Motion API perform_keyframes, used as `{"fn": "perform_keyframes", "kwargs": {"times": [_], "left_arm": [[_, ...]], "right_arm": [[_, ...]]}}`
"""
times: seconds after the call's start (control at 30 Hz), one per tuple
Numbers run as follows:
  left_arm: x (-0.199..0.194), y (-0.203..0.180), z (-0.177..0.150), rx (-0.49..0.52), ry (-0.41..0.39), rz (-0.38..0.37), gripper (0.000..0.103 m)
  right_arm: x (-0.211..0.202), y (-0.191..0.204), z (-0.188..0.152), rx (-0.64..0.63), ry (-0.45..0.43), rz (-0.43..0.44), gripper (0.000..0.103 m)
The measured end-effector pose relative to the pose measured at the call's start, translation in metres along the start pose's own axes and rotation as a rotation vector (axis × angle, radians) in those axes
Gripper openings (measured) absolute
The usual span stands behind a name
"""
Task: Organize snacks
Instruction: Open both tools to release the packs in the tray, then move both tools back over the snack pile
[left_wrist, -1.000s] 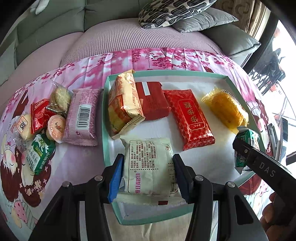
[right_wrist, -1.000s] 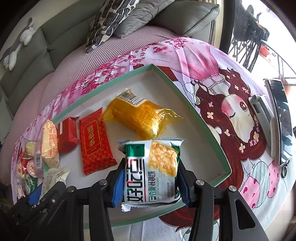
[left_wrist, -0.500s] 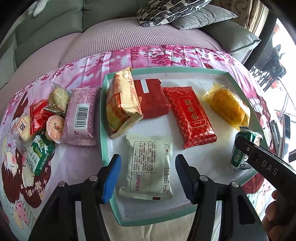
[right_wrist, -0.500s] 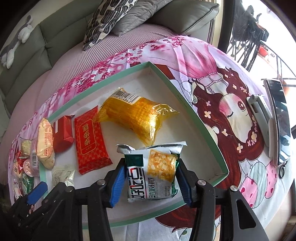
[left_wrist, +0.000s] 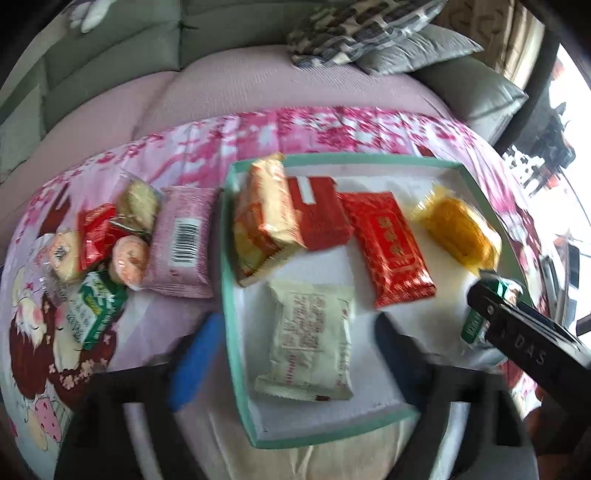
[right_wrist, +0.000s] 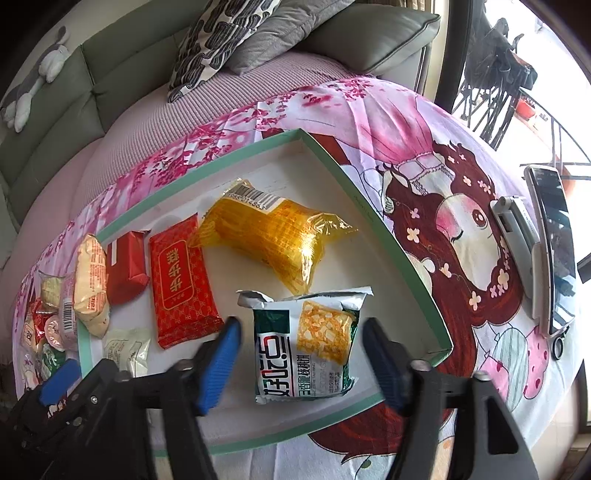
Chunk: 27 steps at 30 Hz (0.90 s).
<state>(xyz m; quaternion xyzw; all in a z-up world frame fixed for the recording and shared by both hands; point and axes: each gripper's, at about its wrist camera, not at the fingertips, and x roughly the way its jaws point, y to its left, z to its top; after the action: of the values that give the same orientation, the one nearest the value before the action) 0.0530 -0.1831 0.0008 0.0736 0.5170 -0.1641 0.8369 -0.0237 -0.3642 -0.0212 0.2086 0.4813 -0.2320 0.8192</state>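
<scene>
A shallow green-rimmed box (left_wrist: 226, 236) (right_wrist: 413, 273) lies on the pink cloth and holds several snack packets. A cream packet (left_wrist: 308, 339) lies in its front left part, between the wide-open fingers of my left gripper (left_wrist: 295, 354), which is blurred and not touching it. A green-and-white packet (right_wrist: 304, 349) lies in the front right part, between the open fingers of my right gripper (right_wrist: 301, 363), free of the pads. Yellow (right_wrist: 273, 236), red (right_wrist: 181, 280), dark red (left_wrist: 319, 214) and orange-cream (left_wrist: 264, 221) packets lie behind.
Several loose snacks lie left of the box on the cloth: a pink packet (left_wrist: 183, 242), a green one (left_wrist: 94, 308), round cakes (left_wrist: 129, 256). A phone (right_wrist: 552, 247) and a white device (right_wrist: 515, 232) lie to the right. A sofa with cushions (right_wrist: 221, 33) is behind.
Both grippers opened and let go: the cream packet and the green-and-white packet now lie in the box. The left gripper has drawn back and shifted left.
</scene>
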Motion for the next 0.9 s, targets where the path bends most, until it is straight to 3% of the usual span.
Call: {"fn": "perform_keyframes", "kwargs": {"times": [0.13, 0.43, 0.9], "left_arm": [[-0.003, 0.010, 0.002, -0.041, -0.016, 0.033, 0.092], [-0.004, 0.028, 0.002, -0.093, -0.052, 0.106, 0.093], [-0.002, 0.033, -0.001, -0.094, -0.078, 0.152, 0.094]], "right_arm": [[0.000, 0.002, 0.000, -0.014, -0.011, -0.005, 0.085], [-0.001, 0.002, 0.000, -0.019, -0.025, -0.001, 0.102], [0.000, 0.006, 0.000, -0.035, -0.022, 0.002, 0.103]]}}
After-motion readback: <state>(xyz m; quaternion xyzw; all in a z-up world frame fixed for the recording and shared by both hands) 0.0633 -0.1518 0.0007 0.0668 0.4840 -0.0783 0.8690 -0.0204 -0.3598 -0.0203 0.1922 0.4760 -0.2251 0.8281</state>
